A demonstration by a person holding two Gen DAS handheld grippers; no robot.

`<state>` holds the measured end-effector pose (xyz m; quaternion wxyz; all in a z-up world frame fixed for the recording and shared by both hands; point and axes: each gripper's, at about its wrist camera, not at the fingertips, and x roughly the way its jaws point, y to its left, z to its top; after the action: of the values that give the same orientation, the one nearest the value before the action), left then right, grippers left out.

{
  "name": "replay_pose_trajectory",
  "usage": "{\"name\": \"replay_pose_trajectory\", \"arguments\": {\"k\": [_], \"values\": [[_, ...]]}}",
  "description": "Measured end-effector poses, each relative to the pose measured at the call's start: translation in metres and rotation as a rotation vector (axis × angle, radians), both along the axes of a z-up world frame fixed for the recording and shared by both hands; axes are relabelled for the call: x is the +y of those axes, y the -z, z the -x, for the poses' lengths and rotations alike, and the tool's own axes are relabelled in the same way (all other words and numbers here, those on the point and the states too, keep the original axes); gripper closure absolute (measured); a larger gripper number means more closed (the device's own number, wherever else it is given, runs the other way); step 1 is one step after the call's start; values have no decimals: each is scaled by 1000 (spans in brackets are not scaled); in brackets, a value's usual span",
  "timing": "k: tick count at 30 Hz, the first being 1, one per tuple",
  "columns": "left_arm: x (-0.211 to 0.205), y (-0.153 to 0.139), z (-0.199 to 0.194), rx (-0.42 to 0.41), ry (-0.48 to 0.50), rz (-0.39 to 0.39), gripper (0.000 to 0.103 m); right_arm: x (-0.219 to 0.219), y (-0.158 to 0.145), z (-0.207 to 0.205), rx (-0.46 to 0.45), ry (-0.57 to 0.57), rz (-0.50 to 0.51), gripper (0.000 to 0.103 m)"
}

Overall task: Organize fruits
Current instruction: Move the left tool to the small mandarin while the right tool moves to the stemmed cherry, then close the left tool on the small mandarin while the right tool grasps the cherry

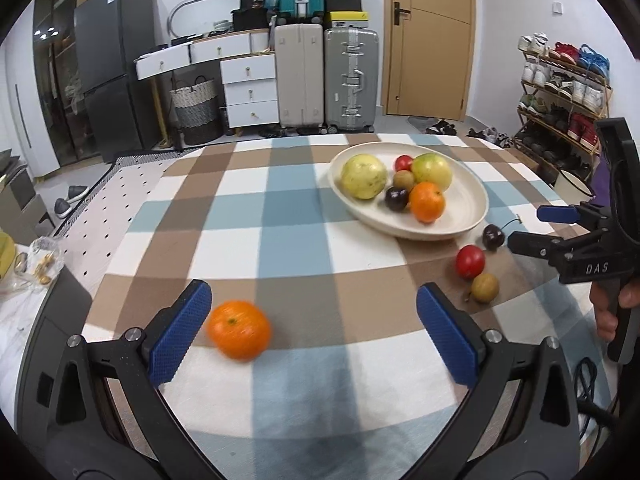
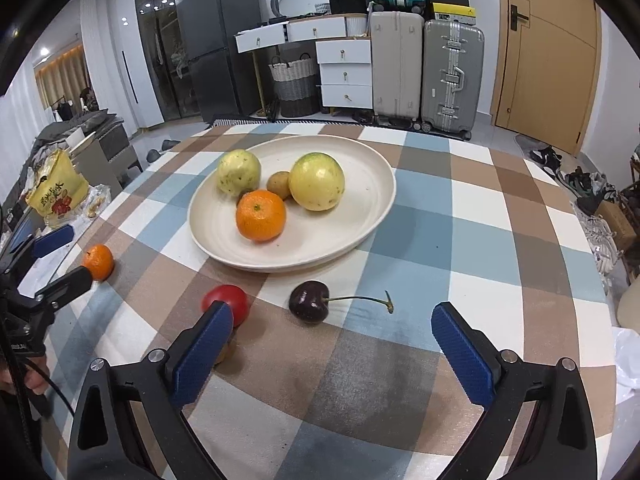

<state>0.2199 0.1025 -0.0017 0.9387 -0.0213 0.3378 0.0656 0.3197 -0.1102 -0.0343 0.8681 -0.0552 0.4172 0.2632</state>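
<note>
Both tongs gape, holding nothing: left gripper (image 1: 312, 320) beside the loose orange (image 1: 239, 329), right gripper (image 2: 332, 340) behind the cherry (image 2: 309, 301), near the plate (image 2: 360, 236) edge.

loads of bare checked tablecloth (image 1: 280, 216) left of the plate (image 1: 476, 216), loose mandarin (image 1: 239, 329) right against the left gripper's (image 1: 312, 328) inner pad, cherry (image 2: 309, 302), tomato (image 2: 226, 301) crowding the plate's near rim

Two oranges: one (image 1: 427, 201) on the cream plate (image 1: 460, 224), one (image 1: 239, 329) loose on the checked cloth (image 1: 280, 220). Two yellow-green guavas (image 1: 364, 176) (image 1: 432, 168). Two dark cherries (image 1: 397, 198) (image 1: 493, 237). Two small red fruits (image 1: 404, 163) (image 1: 470, 261). Two small brown fruits (image 1: 403, 179) (image 1: 485, 287).
</note>
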Motion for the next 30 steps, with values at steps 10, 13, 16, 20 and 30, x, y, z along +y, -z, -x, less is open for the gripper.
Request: {"name": "replay_pose_trajectory", "arguments": {"k": [10,13,16,20,30], "values": [[32,10,7,21,-53,54,1,-8,-1,-5,2,22,-18,1],[37,17,4,54,-70,54,1,-7,1,-6,17,16,-23,2],[44,22,1,78,-83,93,1,-6,3,-8,29,11,-28,3],[52,33,-6,133,-91,137,4,-6,8,-10,55,21,-33,9],[53,41,-14,152,-70,215,61,2,16,-16,106,2,-38,23]]}}
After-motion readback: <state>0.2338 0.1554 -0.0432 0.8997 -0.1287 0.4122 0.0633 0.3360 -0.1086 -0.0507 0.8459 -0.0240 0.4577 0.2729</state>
